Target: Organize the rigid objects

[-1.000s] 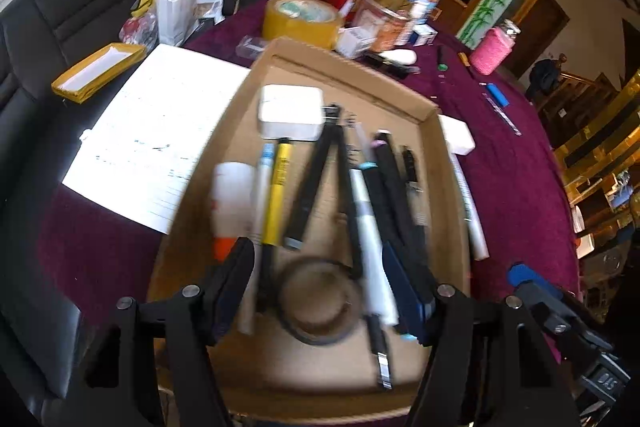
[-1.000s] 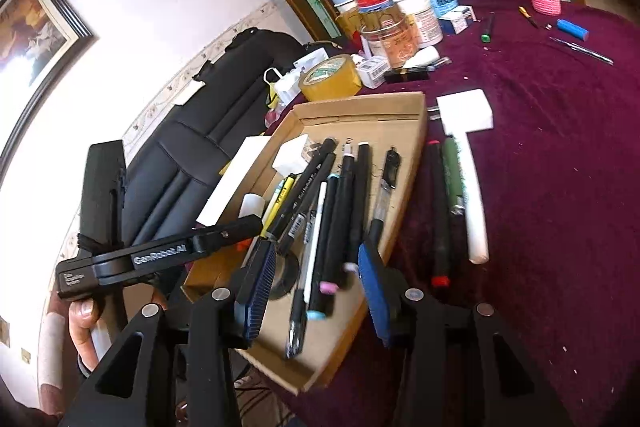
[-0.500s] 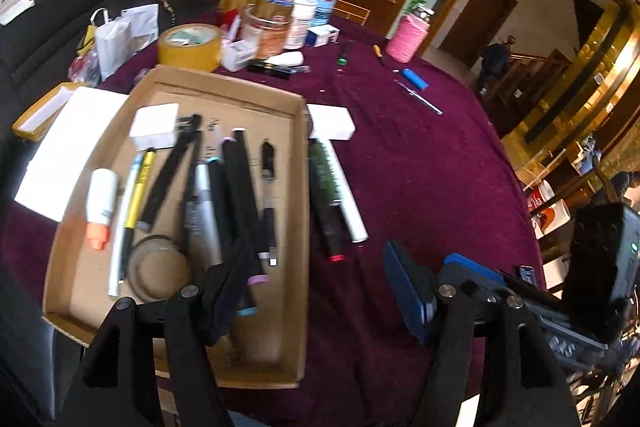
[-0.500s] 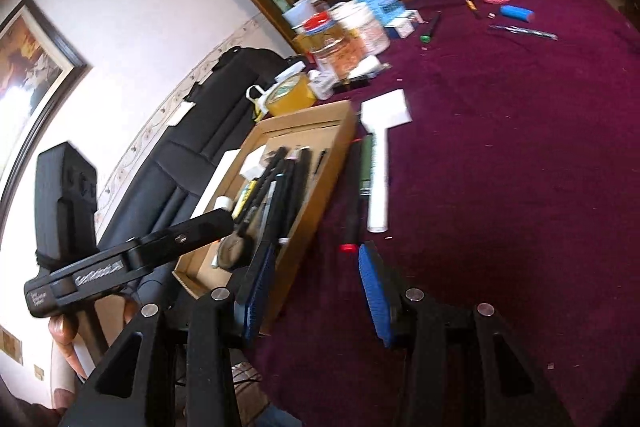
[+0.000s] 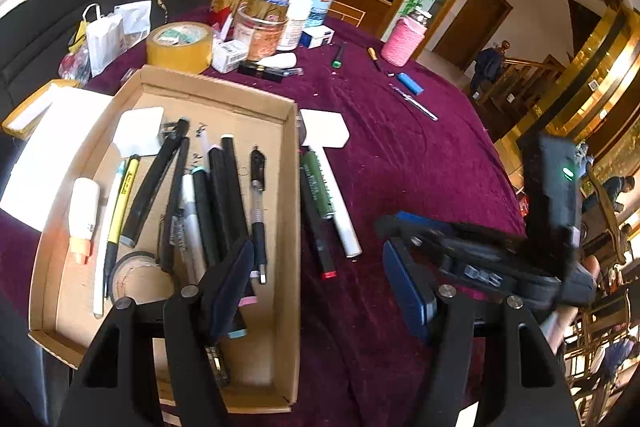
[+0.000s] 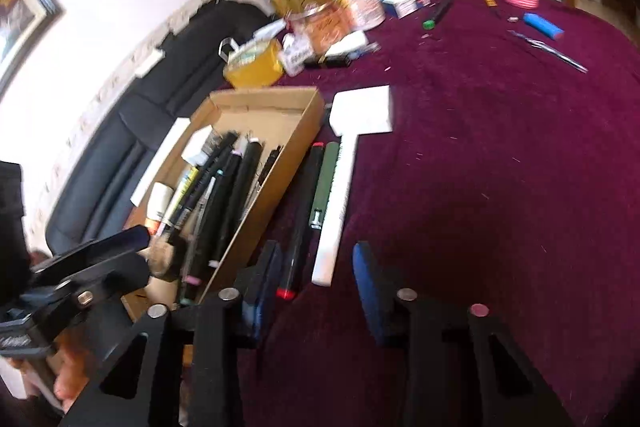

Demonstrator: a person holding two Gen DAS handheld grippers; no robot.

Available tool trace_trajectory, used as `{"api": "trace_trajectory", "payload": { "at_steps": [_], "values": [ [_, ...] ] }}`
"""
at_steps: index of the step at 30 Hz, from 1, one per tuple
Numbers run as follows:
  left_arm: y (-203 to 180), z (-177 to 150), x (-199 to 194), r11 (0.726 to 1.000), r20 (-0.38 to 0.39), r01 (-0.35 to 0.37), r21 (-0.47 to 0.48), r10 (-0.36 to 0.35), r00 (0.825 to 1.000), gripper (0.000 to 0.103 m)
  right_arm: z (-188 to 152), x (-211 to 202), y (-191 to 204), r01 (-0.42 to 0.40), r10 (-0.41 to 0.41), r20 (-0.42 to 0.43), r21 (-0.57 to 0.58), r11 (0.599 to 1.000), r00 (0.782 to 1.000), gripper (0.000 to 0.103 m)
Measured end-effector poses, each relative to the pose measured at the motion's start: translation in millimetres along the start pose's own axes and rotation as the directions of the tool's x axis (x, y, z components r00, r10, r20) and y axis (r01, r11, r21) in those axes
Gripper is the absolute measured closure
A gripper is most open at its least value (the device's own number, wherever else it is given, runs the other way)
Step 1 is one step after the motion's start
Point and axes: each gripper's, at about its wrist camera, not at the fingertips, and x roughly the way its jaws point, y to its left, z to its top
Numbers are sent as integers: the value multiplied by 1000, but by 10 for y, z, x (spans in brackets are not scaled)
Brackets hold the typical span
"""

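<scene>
Cardboard tray (image 5: 294, 163) at left of frame already holds most pens; three pens (image 6: 320, 203) remain on the maroon cloth beside it, between the empty, closing right gripper (image 6: 316, 287); left gripper (image 5: 316, 287) gapes empty.

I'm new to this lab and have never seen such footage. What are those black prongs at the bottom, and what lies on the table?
No robot: a person holds a two-finger gripper in each hand, each carrying a fisheye camera looking along its fingers. The left gripper stands open and empty over the cardboard tray of pens. The right gripper is closing, with nothing pinched yet; ahead of it a black marker, a green marker and a white stick lie on the maroon cloth beside the tray.
</scene>
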Motion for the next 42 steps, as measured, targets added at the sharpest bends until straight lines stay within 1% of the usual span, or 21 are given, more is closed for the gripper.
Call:
{"api": "trace_trajectory", "payload": {
  "at_steps": [1, 3, 8, 9, 11, 14, 17, 20, 25, 30, 33, 35, 39, 41, 42],
  "values": [
    [23, 1, 7, 1000, 0, -3, 1, 3, 1000, 37, 53, 105, 9, 11, -11, -21, -12, 1000, 1000, 72],
    [67, 8, 17, 1000, 3, -5, 2, 5, 1000, 36, 140, 284, -7, 27, -28, -54, -16, 1000, 998, 79],
    [154, 31, 54, 1000, 4, 3, -7, -3, 1000, 36, 281, 583, -102, 58, -58, -122, -4, 998, 991, 81],
    [165, 38, 64, 1000, 2, 5, -7, -5, 1000, 36, 282, 582, -103, 55, -56, -119, -10, 998, 991, 82],
    [186, 55, 92, 1000, -2, 8, -9, -8, 1000, 37, 275, 570, -64, 51, -56, -129, -40, 998, 990, 82],
    [191, 88, 149, 1000, -16, 13, -8, -14, 1000, 36, 260, 558, 14, 86, -103, -151, -115, 990, 983, 82],
    [153, 108, 174, 1000, -19, 14, 2, -14, 1000, 37, 205, 593, 99, 86, -119, -180, -181, 980, 976, 82],
    [96, 128, 208, 1000, -22, 14, 10, -14, 1000, 37, 170, 626, 186, 123, -164, -165, -235, 964, 973, 82],
    [-59, 148, 311, 999, -44, 1, 35, 1, 999, 37, 175, 514, 8, 116, -142, -152, -167, 979, 978, 88],
    [-295, 194, 486, 997, -75, -11, 81, 17, 997, 37, 122, 266, -403, 90, -98, -105, -76, 993, 990, 89],
    [-496, 246, 634, 992, -87, -27, 124, 38, 995, 37, 130, 226, -639, 78, -79, -83, -10, 997, 993, 89],
    [-629, 296, 756, 987, -95, -36, 158, 51, 994, 37, 147, 178, -797, 116, -112, -77, 50, 992, 991, 89],
    [-803, 426, 1066, 976, -125, -68, 204, 95, 988, 37, 180, 73, -1025, 147, -140, -62, 135, 980, 988, 89],
    [-820, 519, 1273, 978, -166, -79, 192, 112, 980, 40, 184, 66, -1098, 159, -150, -67, 163, 974, 986, 89],
    [-817, 551, 1368, 980, -191, -80, 183, 116, 975, 47, 189, 61, -1131, 161, -151, -68, 178, 971, 986, 89]
  ]
}}
